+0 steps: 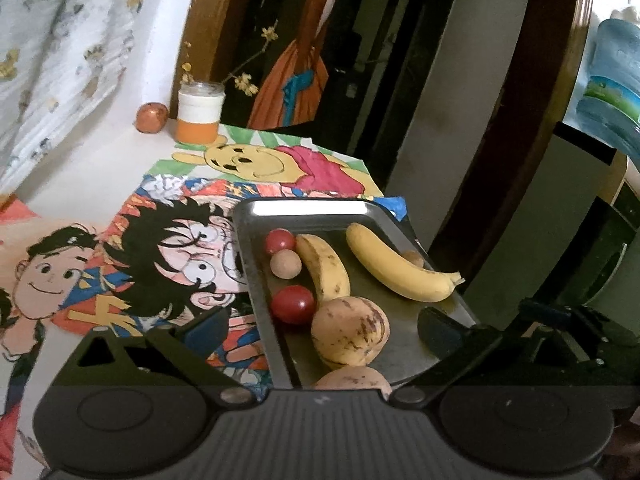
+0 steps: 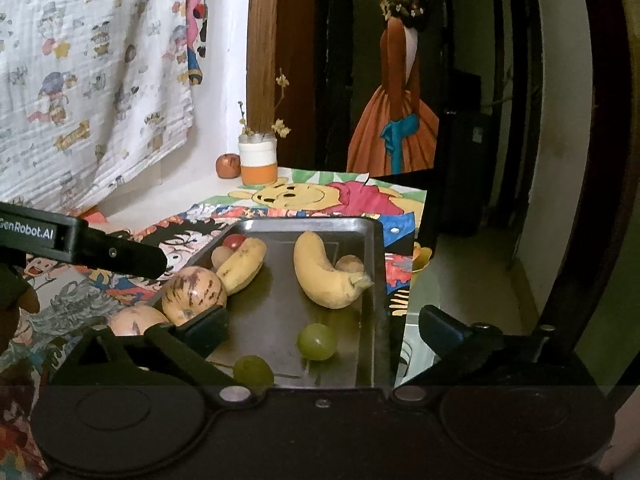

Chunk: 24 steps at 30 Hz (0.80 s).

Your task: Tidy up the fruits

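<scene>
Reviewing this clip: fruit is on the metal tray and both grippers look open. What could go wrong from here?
The tray sits right at the table's edge, so a nudge might tip it off. One banana pokes its stem over the tray rim and could slide out. The two green grapes lie loose and round, likely to roll if the tray shifts.

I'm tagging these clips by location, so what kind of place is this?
Most likely a home, perhaps a child's room or play corner: cartoon drawings cover the table, a cartoon-print cloth hangs on the wall, and a metal tray holds bananas and other fruit.
</scene>
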Motion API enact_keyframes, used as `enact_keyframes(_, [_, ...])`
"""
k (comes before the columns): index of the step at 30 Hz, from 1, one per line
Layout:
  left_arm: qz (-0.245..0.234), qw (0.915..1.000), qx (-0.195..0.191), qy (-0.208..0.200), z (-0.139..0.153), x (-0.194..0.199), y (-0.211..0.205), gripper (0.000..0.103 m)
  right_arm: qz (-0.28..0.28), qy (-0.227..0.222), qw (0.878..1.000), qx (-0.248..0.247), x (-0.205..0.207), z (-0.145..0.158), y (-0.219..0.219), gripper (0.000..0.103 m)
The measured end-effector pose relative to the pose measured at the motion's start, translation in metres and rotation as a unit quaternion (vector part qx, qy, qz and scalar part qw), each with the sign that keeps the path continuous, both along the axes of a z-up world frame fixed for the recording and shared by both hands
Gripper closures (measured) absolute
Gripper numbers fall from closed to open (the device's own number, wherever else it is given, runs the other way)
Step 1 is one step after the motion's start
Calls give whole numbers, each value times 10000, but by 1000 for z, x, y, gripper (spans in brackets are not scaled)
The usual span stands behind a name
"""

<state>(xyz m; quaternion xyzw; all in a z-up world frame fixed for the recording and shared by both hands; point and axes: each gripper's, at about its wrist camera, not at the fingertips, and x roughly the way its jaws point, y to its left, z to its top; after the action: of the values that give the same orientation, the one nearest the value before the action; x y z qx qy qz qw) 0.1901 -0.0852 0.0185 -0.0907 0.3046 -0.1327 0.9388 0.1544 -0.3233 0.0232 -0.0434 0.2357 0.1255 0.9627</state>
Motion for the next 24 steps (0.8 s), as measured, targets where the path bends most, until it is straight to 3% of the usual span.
enact_keyframes(8, [316,9980,397,-370,10,-23,1,0,30,-168,9998,92,-15,13,5,1])
enact_keyframes(24, [718,9939,502,-662,24,-85,27,0,-71,-376,9977,566,-63,37,11,1])
